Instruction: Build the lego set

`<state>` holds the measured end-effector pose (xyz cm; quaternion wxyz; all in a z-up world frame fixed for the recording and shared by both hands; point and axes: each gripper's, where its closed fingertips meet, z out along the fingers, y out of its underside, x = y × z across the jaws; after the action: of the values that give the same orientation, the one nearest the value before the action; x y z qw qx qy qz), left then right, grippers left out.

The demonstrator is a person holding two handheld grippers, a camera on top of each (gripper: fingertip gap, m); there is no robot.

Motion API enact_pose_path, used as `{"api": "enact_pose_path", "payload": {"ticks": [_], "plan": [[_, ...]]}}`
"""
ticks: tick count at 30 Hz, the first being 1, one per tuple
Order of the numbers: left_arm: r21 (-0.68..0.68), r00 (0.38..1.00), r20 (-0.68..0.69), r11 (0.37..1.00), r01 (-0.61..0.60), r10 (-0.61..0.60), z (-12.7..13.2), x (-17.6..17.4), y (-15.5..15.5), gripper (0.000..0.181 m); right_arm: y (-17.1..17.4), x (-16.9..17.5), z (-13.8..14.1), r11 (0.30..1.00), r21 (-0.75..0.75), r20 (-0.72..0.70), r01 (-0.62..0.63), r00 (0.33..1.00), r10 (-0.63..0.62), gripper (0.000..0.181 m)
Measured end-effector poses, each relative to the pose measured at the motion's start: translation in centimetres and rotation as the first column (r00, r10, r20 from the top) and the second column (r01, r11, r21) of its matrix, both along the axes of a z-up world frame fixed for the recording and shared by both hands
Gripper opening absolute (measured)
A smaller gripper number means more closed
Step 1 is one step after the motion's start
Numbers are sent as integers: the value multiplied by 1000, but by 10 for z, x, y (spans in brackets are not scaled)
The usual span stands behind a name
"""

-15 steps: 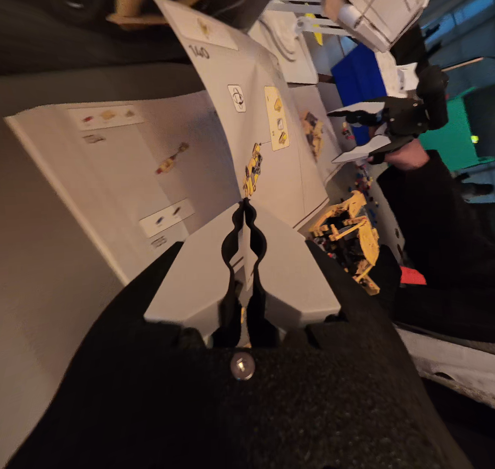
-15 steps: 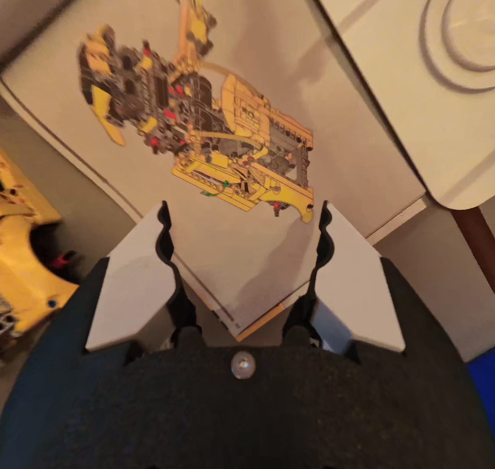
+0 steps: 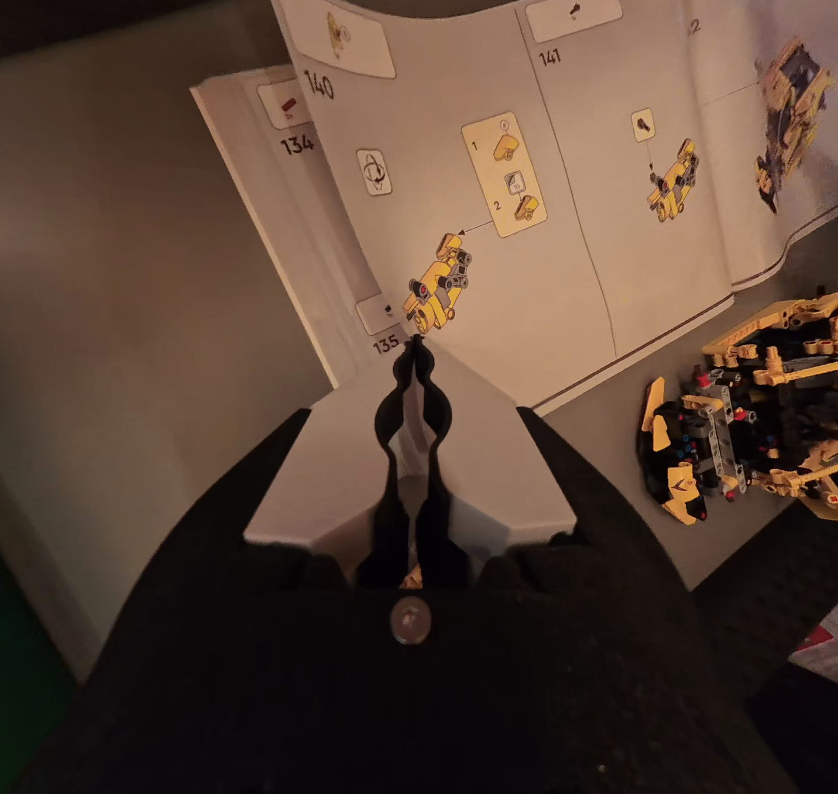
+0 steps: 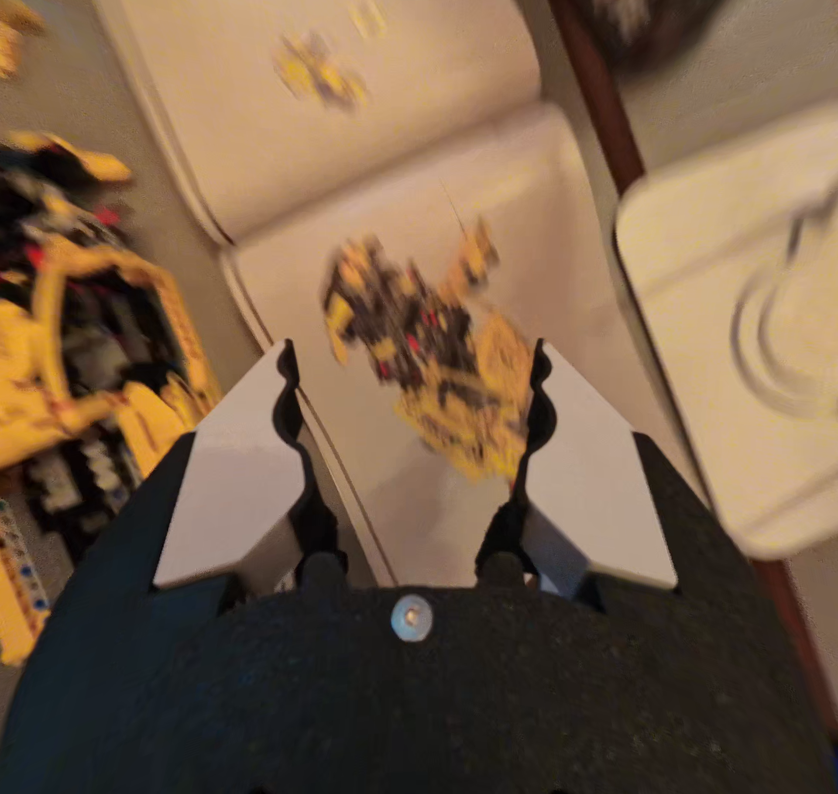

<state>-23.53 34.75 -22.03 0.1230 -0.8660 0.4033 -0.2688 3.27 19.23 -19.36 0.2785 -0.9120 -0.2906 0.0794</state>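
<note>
While pinched, booklet page [image 3: 453, 228] curls upward.

The left gripper [image 3: 416, 341] has a coarse black body, two pale grey wedge-shaped fingers [image 3: 326, 468] lined with wavy black pads, and a round silver screw [image 3: 410, 621] at the centre of the body. The right gripper [image 4: 410, 350] looks the same: black body, grey fingers [image 4: 240, 468], wavy black pads, silver screw [image 4: 411, 617].
</note>
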Motion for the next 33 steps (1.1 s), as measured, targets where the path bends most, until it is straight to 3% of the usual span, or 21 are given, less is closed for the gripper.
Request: {"api": "enact_pose_path", "payload": {"ticks": [2, 5, 9, 13, 16, 19, 20, 22, 26, 30, 33], "plan": [[10, 1000, 12, 1000, -16, 16, 3, 0, 3, 0, 21, -39, 12, 988, 48, 5, -145, 989, 145, 104], [8, 1000, 4, 1000, -6, 6, 2, -1, 1, 0, 47, -76, -1, 957, -5, 27, -290, 957, 290, 109], [5, 1000, -6, 1000, -5, 5, -2, -2, 2, 0, 63, -88, -39, 925, -133, 41, -355, 931, 363, 109], [54, 998, -46, 997, -51, 53, -3, -12, 14, 7, 66, -94, -53, 922, -137, 86, -362, 923, 375, 105], [245, 988, -37, 960, -135, 149, 26, -20, 40, 14, 68, -96, -56, 920, -138, 72, -366, 923, 378, 105], [331, 990, 129, 939, -97, 57, 64, 11, 29, 12, 67, -96, -56, 928, -92, 51, -362, 929, 367, 105], [294, 989, 144, 956, -23, -21, 61, 24, 13, 6, 67, -96, -56, 930, -79, 50, -360, 930, 364, 105], [189, 988, 75, 975, 118, -134, 31, 37, -13, 3, 67, -95, -56, 931, -75, 48, -356, 932, 360, 105], [103, 991, -94, 989, 108, -98, -18, 24, -8, 0, 66, -94, -56, 932, -60, 39, -356, 933, 359, 106], [65, 993, -90, 994, 83, -77, -24, 7, -3, 0, 62, -89, -56, 927, -53, 29, -371, 928, 373, 105], [54, 989, -77, 990, 132, -128, -24, 10, -12, 0, 55, -78, -55, 920, -68, 37, -387, 920, 390, 105]]}}
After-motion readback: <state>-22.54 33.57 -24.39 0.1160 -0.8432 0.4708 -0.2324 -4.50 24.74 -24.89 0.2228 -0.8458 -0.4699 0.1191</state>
